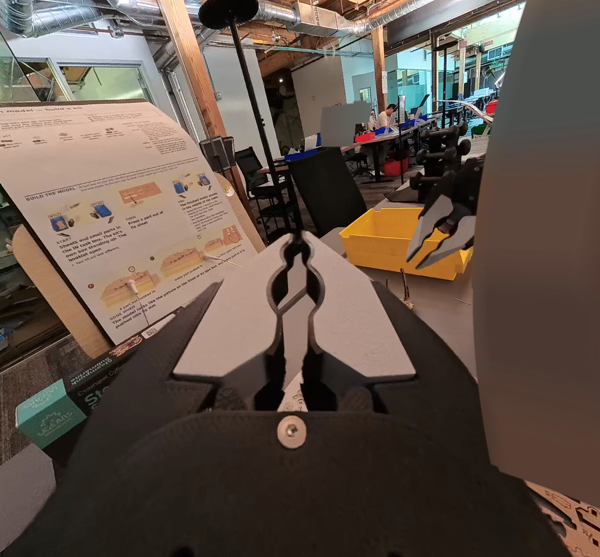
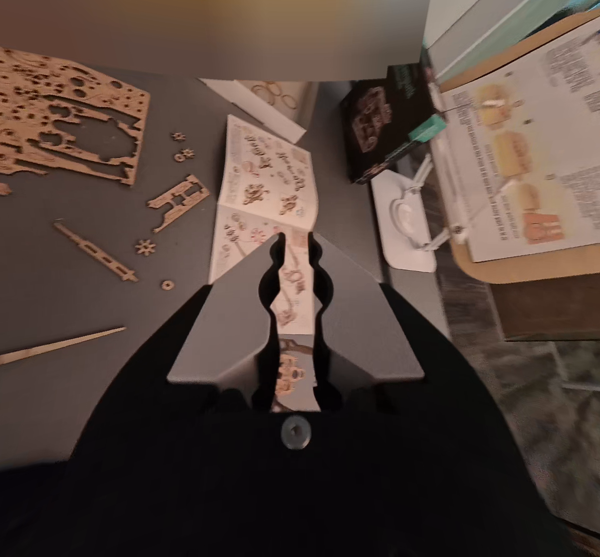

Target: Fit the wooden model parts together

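Note:
In the right wrist view a punched-out wooden sheet [image 2: 65, 119] lies on the grey table at the far left. Loose parts lie beside it: a flat frame piece [image 2: 178, 200], a long slotted strip [image 2: 97, 252], small gears [image 2: 144, 247] and a thin stick [image 2: 61, 345]. My right gripper [image 2: 295, 236] hovers over the open booklet [image 2: 266, 184], jaws slightly apart and empty. A small wooden assembly [image 2: 289, 375] shows through its gap, below it. My left gripper [image 1: 297, 239] is raised, narrowly open and empty. The right gripper [image 1: 414, 262] shows ahead of it to the right.
An instruction board [image 1: 113, 200] leans at the left, with the dark kit box [image 1: 97, 388] at its foot. A yellow bin [image 1: 389, 239] stands at the table's far side. A white stand [image 2: 406, 216] and a white box of rings [image 2: 279, 93] sit near the booklet. The gap from one gripper's tips to the other's is roughly 25 cm. The thin stick [image 2: 61, 345] lies some 20 cm from my right tips, 40 cm from my left tips.

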`<state>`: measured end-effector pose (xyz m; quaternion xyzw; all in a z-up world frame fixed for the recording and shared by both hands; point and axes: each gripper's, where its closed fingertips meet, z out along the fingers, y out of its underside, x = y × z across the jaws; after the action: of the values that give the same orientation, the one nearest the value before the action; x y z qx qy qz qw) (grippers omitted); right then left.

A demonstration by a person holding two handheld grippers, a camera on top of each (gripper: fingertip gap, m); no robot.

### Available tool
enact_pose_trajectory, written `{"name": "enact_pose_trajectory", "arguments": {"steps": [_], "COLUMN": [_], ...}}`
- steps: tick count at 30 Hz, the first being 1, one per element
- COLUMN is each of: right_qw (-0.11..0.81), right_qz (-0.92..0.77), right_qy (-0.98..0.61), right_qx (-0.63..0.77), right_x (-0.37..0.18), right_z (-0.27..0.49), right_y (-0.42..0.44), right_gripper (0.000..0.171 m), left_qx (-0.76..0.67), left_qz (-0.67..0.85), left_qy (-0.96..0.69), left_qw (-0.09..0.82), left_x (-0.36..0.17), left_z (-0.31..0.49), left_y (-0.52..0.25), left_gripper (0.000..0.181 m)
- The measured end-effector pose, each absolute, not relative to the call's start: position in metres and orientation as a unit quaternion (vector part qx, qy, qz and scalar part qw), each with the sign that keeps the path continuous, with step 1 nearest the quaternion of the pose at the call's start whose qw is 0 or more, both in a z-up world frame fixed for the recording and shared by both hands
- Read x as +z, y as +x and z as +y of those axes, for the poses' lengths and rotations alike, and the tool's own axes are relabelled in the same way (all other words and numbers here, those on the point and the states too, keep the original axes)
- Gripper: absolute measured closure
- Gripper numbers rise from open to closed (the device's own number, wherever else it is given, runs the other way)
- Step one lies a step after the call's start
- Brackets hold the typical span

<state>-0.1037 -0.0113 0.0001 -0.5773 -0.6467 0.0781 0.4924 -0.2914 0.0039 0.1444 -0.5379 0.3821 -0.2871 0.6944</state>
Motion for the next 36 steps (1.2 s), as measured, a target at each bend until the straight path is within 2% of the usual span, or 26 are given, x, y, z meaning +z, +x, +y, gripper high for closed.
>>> {"name": "enact_pose_trajectory", "arguments": {"steps": [1, 2, 3, 5, 6, 14, 24, 26, 36], "right_qw": [0.471, 0.443, 0.408, 0.354, 0.327, 0.231, 0.257, 0.239, 0.226], "right_qz": [-0.652, -0.653, -0.653, -0.657, -0.662, -0.707, -0.729, -0.729, -0.701], "right_qy": [-0.585, -0.600, -0.619, -0.645, -0.650, -0.632, -0.597, -0.605, -0.626], "right_qx": [0.103, 0.132, 0.154, 0.166, 0.181, 0.219, 0.217, 0.215, 0.258], "right_x": [-0.008, -0.018, -0.030, -0.051, -0.060, -0.101, -0.156, -0.163, -0.165], "right_z": [-0.017, -0.023, -0.028, -0.031, -0.037, -0.083, -0.098, -0.097, -0.098], "right_y": [-0.106, -0.107, -0.106, -0.102, -0.102, -0.110, -0.123, -0.121, -0.120], "right_gripper": [0.151, 0.136, 0.127, 0.126, 0.123, 0.128, 0.130, 0.138, 0.152], "left_qx": [-0.290, -0.292, -0.295, -0.302, -0.309, -0.325, -0.326, -0.331, -0.339], "left_qz": [0.379, 0.377, 0.373, 0.363, 0.365, 0.397, 0.420, 0.425, 0.428], "left_qy": [-0.542, -0.547, -0.553, -0.566, -0.569, -0.572, -0.580, -0.582, -0.589], "left_qw": [0.692, 0.688, 0.685, 0.676, 0.669, 0.640, 0.617, 0.609, 0.595], "left_x": [0.144, 0.142, 0.141, 0.138, 0.136, 0.130, 0.113, 0.108, 0.099], "left_z": [0.005, 0.006, 0.009, 0.012, 0.012, 0.001, -0.002, -0.003, -0.001], "left_y": [-0.291, -0.290, -0.289, -0.288, -0.286, -0.277, -0.259, -0.253, -0.248], "left_gripper": [0.175, 0.168, 0.158, 0.132, 0.125, 0.128, 0.129, 0.130, 0.132]}}
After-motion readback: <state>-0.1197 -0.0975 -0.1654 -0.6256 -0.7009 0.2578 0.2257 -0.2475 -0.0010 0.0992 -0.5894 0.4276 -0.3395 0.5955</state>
